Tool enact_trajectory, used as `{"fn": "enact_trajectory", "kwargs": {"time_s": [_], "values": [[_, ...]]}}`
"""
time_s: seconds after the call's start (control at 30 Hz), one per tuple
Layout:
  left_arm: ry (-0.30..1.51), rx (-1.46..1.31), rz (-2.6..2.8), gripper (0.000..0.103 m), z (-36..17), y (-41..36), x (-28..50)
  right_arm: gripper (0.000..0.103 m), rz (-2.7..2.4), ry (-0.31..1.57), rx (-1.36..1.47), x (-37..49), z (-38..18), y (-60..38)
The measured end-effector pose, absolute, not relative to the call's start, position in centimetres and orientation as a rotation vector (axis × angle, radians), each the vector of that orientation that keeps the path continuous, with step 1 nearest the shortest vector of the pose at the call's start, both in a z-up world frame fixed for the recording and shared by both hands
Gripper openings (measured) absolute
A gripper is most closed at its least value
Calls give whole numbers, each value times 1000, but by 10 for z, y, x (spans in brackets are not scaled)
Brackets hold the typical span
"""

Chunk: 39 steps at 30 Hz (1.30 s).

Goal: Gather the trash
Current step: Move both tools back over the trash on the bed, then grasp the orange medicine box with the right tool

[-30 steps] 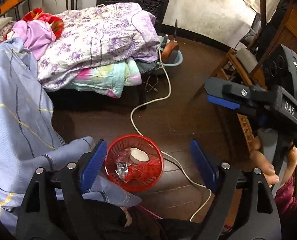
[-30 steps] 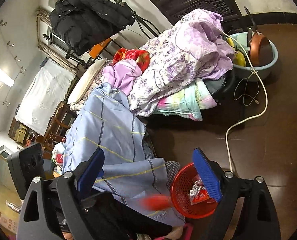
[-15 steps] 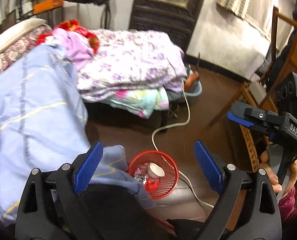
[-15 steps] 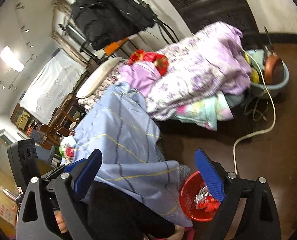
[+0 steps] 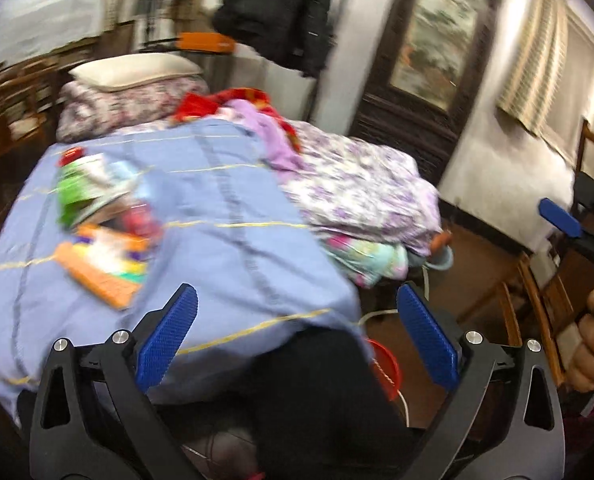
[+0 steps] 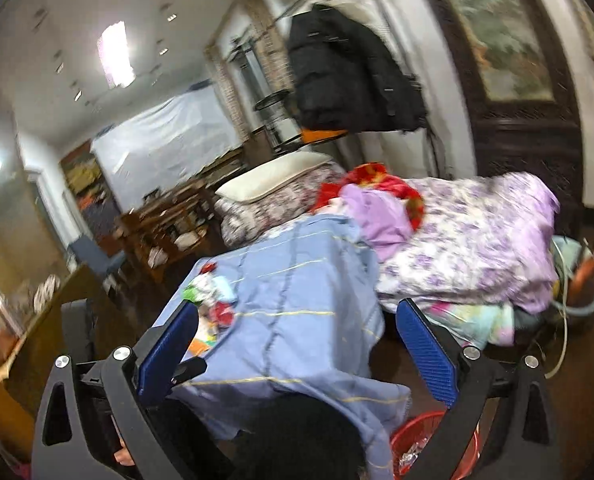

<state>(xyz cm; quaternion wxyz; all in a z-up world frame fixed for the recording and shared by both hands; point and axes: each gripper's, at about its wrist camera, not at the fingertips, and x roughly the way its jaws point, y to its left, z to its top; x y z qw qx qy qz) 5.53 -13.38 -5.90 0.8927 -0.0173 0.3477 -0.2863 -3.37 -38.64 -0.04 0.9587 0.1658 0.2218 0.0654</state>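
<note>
Trash wrappers (image 5: pixel 101 236), green, orange and red, lie in a blurred heap on the blue blanket (image 5: pixel 225 248). The red basket (image 6: pixel 429 444) sits on the floor below the blanket's hanging edge. The left gripper (image 5: pixel 297 336) and right gripper (image 6: pixel 297 348) have just been opening; both stand wide apart with nothing between them.

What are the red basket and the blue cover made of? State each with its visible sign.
Red basket: looks like moulded plastic, judging by its glossy rim and mesh-like wall, though blur limits certainty.
Blue cover: woven fabric, matte, probably cotton-like; it drapes in soft folds over the edge and shows stitched yellow lines.
</note>
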Motion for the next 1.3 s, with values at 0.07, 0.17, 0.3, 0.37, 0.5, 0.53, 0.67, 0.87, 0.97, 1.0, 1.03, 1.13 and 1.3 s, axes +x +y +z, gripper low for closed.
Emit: {"fn": "enact_trajectory", "kwargs": {"time_s": [0.07, 0.17, 0.3, 0.37, 0.5, 0.53, 0.67, 0.87, 0.97, 1.0, 1.03, 1.13, 1.3], "values": [[722, -66, -555, 96, -64, -109, 58, 97, 164, 473, 309, -24, 0, -365], [727, -111, -478, 96, -74, -69, 68, 97, 224, 503, 257, -5, -10, -326], [757, -196, -386, 96, -94, -15, 89, 97, 270, 593, 195, 29, -40, -280], [774, -237, -357, 96, -102, 3, 99, 97, 299, 639, 204, 41, -51, -266], [771, -294, -303, 96, -114, 38, 111, 97, 350, 721, 220, 66, -76, -243], [761, -303, -289, 96, -114, 40, 111, 97, 356, 732, 211, 72, -81, -236], [705, -341, -194, 96, -121, 70, 114, 97, 371, 755, 135, 95, -98, -204], [685, -407, -117, 96, -141, 101, 114, 97, 411, 780, 40, 142, -122, -158], [662, -417, -125, 96, -144, 108, 109, 97, 420, 788, 20, 159, -130, -142], [651, -427, -137, 96, -143, 109, 106, 97, 431, 788, 19, 164, -131, -139], [648, -430, -142, 96, -144, 110, 106, 97, 442, 791, 16, 170, -132, -135], [639, -467, -155, 96, -144, 117, 105, 97, 461, 797, 14, 183, -139, -125], [629, -538, -180, 96, -146, 128, 103, 97, 511, 816, 28, 192, -150, -110]]}}
